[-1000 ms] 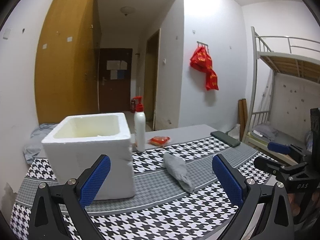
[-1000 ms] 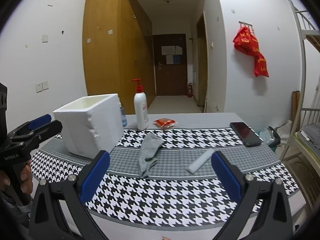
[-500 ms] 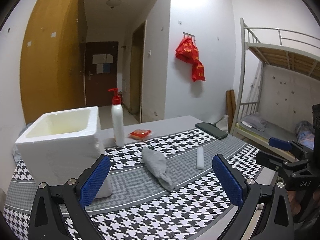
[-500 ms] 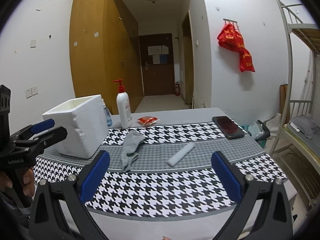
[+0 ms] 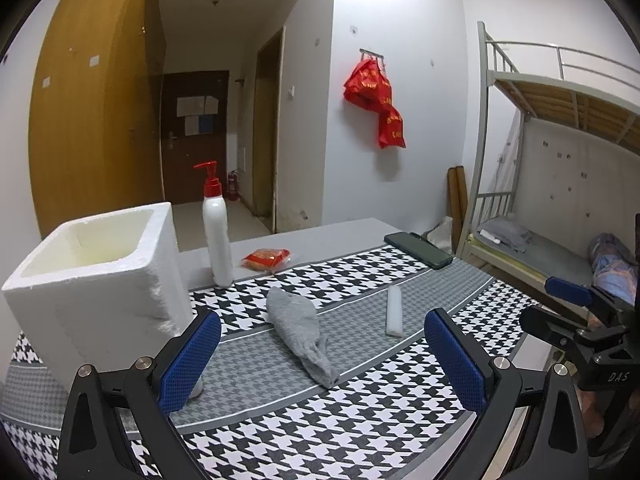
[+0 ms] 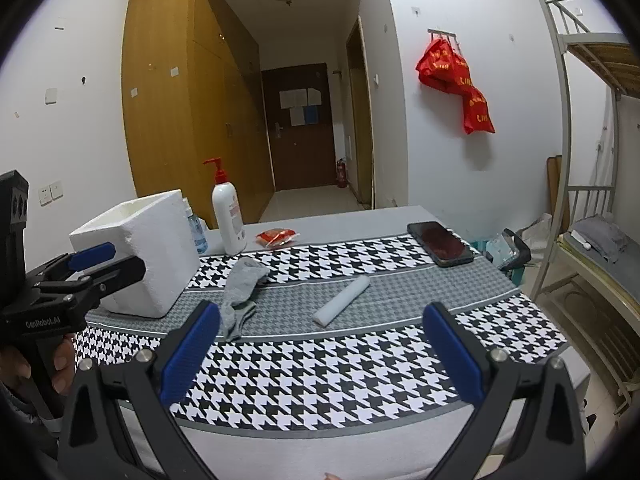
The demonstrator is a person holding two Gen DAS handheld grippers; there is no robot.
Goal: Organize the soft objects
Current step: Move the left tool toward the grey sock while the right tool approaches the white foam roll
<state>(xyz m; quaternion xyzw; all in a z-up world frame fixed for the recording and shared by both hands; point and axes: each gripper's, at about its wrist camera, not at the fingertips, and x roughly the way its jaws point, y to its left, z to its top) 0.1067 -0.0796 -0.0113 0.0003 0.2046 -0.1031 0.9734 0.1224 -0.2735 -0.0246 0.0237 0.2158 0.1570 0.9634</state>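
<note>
Both claws hang above the near edge of the table [image 6: 400, 432], each with its blue-padded jaws spread wide and nothing between them: the left claw [image 5: 322, 354] faces the sock, the right claw [image 6: 318, 350] faces the white roll. There is plenty of bare cloth in front of them; the houndstooth tablecloth [image 6: 320, 376] runs in black-and-white and grey bands, and the near half of it carries nothing.

The grey sock [image 5: 300, 328] lies limp and creased in the middle of the table, just right of the white foam box [image 5: 92, 280], close to it but apart. The box is open at the top, with thick crumbly walls and a rough corner. The white roll [image 6: 342, 294], a short soft-looking cylinder, lies well right of the sock with open cloth all round.

Behind stand a white pump bottle [image 6: 228, 216] with a red pump, its label too small to read, a small red packet [image 6: 278, 236] and a dark phone [image 6: 440, 244] by the far right edge.

"GenRobot.AI" is printed on the left claw's body in the right view; "DAS" shows on the right claw's body in the left view
</note>
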